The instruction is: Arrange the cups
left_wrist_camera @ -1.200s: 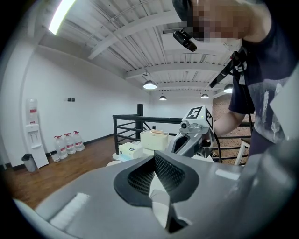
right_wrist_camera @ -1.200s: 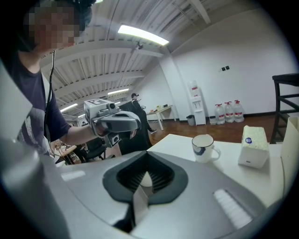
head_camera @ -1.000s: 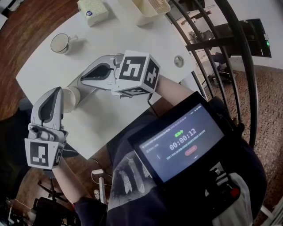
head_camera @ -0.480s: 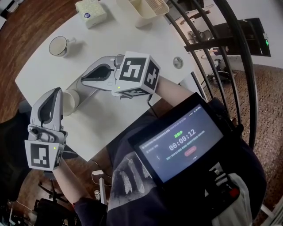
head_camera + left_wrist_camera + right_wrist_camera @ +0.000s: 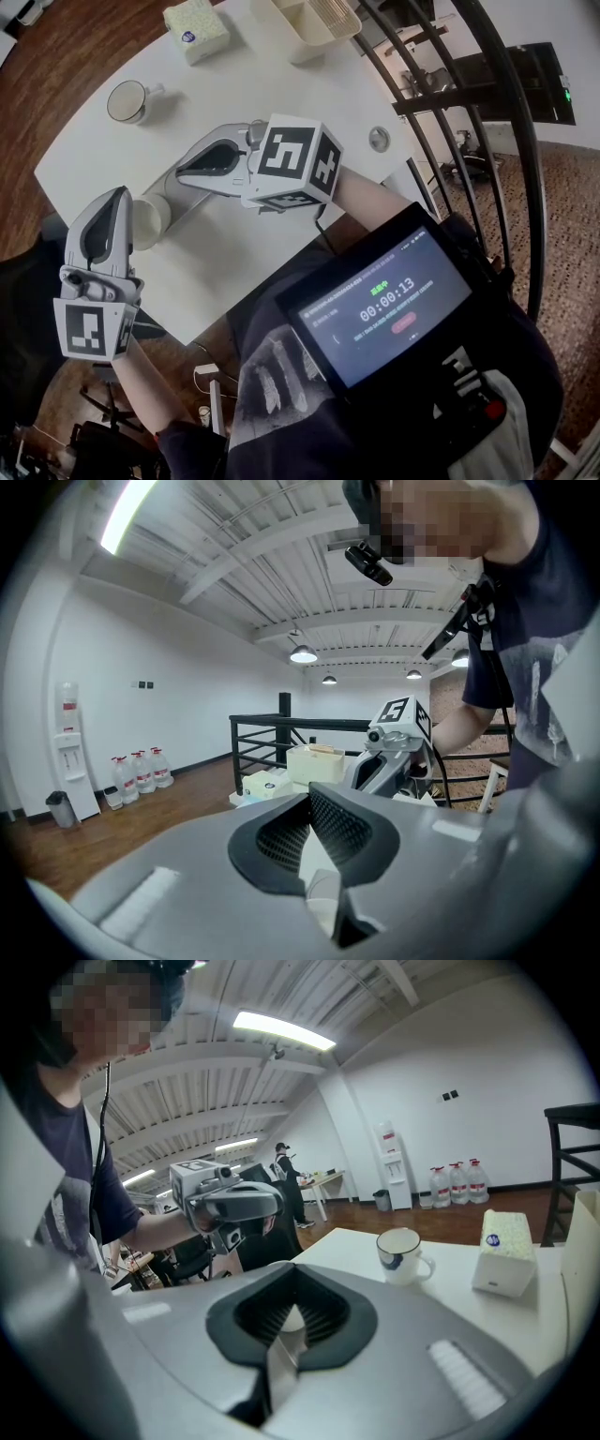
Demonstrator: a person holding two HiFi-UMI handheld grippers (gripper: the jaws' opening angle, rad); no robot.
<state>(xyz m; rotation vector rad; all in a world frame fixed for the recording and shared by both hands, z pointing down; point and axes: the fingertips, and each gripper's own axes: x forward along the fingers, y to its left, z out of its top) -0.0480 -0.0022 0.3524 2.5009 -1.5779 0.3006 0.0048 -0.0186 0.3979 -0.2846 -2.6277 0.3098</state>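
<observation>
Above the desk we hold left claw and right claw closed, empty; arranging seems unstarted; next we must open one round the cup.

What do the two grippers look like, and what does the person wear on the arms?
Both the left gripper and the right gripper have smooth grey tapered shells with black ribbed pads. Each carries a white cube with black square markers. The person wears a dark short-sleeved shirt with a pale print.
</observation>
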